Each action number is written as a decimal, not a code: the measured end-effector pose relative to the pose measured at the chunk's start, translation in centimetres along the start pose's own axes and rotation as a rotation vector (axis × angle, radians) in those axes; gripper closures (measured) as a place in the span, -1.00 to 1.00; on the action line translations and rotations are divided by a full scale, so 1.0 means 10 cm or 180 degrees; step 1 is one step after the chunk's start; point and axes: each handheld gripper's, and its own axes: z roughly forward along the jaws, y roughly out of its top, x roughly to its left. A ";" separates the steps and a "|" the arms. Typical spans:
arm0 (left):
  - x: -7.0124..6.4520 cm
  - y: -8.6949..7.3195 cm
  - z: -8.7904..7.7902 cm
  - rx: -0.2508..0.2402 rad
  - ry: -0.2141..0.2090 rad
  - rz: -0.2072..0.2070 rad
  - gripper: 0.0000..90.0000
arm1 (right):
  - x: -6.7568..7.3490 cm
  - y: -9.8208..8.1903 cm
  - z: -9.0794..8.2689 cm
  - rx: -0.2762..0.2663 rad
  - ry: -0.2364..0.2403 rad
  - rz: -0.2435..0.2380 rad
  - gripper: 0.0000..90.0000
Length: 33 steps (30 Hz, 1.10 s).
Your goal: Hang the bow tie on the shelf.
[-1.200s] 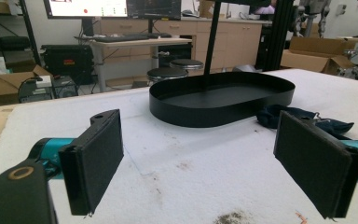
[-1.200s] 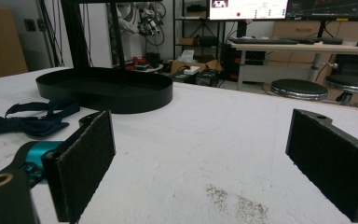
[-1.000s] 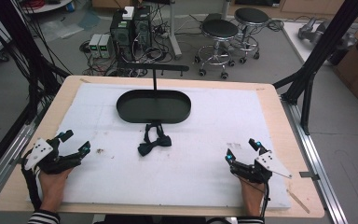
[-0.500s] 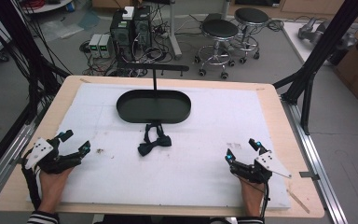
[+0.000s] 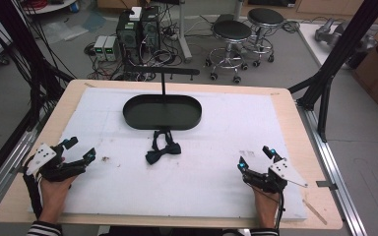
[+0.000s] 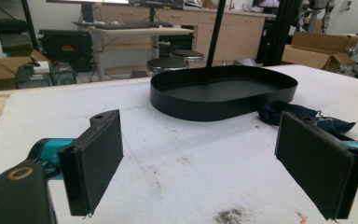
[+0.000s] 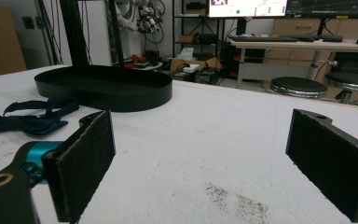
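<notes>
Lying crumpled on the white mat, dark navy bow tie (image 5: pixel 161 147) just in front of the black oval tray (image 5: pixel 134 115), left gripper (image 5: pixel 79 152) and right gripper (image 5: pixel 257 158) well apart from it, both jaws spread wide, grasping nothing.

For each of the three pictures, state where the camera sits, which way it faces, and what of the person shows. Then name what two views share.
High view: above the person's side of the table, looking forward and down; both hands, left gripper and right gripper show.
Left gripper view: low on the left gripper, facing the black tray; its open jaws show.
Right gripper view: low on the right gripper, facing the tray; its open jaws show.
Shared: both gripper views see the tray and the dark bow tie.
</notes>
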 end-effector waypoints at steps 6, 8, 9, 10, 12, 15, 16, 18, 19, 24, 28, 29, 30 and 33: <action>-0.03 0.14 0.01 -0.0012 -0.0083 0.0049 -0.66 | 0.00 0.00 0.00 0.0003 -0.0004 -0.0017 -0.84; -0.05 0.18 0.02 -0.0002 -0.0098 0.0062 -0.66 | 0.00 0.00 0.00 0.0006 -0.0004 -0.0011 -0.84; -0.06 0.21 0.03 0.0014 -0.0102 0.0079 -0.66 | 0.00 0.00 0.00 0.0002 -0.0007 -0.0017 -0.84; -0.07 0.23 0.04 0.0048 -0.0093 0.0094 -0.67 | 0.00 0.00 0.00 0.0003 -0.0005 -0.0009 -0.84; -0.08 0.27 0.07 0.0131 -0.0102 0.0076 -0.67 | 0.00 0.00 0.00 0.0003 -0.0006 -0.0017 -0.84; -0.12 0.35 0.11 0.0227 -0.0151 0.0124 -0.67 | 0.01 0.00 0.00 0.0013 -0.0002 -0.0018 -0.84; -0.13 0.38 0.13 0.0261 -0.0175 0.0158 -0.67 | 0.01 0.00 0.00 0.0016 -0.0003 -0.0018 -0.84; -0.16 0.44 0.16 0.0326 -0.0224 0.0195 -0.67 | 0.01 0.00 0.00 0.0018 -0.0002 -0.0022 -0.84; -0.18 0.47 0.18 0.0343 -0.0247 0.0211 -0.67 | 0.01 0.00 0.00 0.0017 -0.0001 -0.0020 -0.84; -0.26 0.60 0.30 0.0534 -0.0334 0.0355 -0.67 | 0.00 0.00 0.00 0.0013 -0.0001 -0.0033 -0.84; -0.34 0.68 0.40 0.0606 -0.0441 0.0410 -0.67 | 0.00 0.00 0.01 0.0003 -0.0008 -0.0043 -0.84; -0.36 0.70 0.42 0.0612 -0.0476 0.0426 -0.67 | 0.01 0.00 0.00 0.0018 0.0000 -0.0017 -0.84; -0.39 0.73 0.45 0.0639 -0.0502 0.0453 -0.67 | 0.00 0.00 0.01 0.0005 -0.0007 -0.0045 -0.84; -0.48 0.78 0.54 0.0693 -0.0620 0.0514 -0.67 | 0.01 0.00 0.01 0.0019 -0.0002 -0.0020 -0.84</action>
